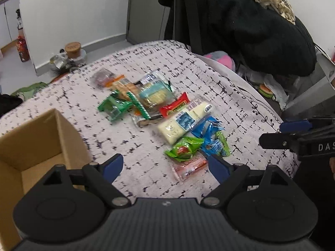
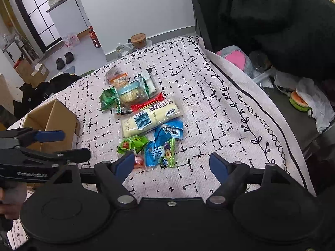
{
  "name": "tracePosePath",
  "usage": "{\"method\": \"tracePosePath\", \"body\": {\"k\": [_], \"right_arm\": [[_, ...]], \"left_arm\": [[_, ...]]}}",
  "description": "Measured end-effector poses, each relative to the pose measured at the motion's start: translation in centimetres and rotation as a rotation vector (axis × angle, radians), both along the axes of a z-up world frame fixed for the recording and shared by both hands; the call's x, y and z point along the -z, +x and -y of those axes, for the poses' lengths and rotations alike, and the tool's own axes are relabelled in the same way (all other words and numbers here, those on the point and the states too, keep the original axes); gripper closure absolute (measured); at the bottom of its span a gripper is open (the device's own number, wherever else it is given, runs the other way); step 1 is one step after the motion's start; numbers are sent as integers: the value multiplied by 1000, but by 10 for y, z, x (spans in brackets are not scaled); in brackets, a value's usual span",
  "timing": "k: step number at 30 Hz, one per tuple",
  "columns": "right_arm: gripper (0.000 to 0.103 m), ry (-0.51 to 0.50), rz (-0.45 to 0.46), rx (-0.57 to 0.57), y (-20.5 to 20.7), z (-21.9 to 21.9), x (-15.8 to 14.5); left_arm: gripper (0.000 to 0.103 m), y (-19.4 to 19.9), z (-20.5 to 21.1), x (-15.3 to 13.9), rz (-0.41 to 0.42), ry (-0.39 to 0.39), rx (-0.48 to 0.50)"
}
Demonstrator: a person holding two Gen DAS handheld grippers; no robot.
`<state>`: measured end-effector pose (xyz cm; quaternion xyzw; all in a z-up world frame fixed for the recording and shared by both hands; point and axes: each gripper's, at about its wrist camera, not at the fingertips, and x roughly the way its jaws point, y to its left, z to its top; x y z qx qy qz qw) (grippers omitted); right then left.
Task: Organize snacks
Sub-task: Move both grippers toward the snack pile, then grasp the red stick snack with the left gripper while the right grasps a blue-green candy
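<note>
the left gripper [image 1: 165, 167] tilts steeply downward, its blue-padded jaws spread wide with nothing pressed between them. the right gripper [image 2: 172, 165] tilts down likewise, jaws apart and gripping nothing. the two sit side by side, near each other. a hand [image 2: 9, 198] grasps the left gripper's handle.

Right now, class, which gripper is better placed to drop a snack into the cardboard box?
Probably the left gripper: the cardboard box lies on its side, and its open jaws hang beside the pink packet.
</note>
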<state>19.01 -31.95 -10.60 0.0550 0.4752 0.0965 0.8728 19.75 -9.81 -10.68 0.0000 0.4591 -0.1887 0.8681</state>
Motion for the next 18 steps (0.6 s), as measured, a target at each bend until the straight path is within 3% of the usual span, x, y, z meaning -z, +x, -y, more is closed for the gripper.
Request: {"method": "tracePosePath", "body": {"k": [18], "right_arm": [[45, 37, -84, 15, 20, 5, 38]], "left_arm": [[27, 28, 35, 56, -162, -61, 4]]}}
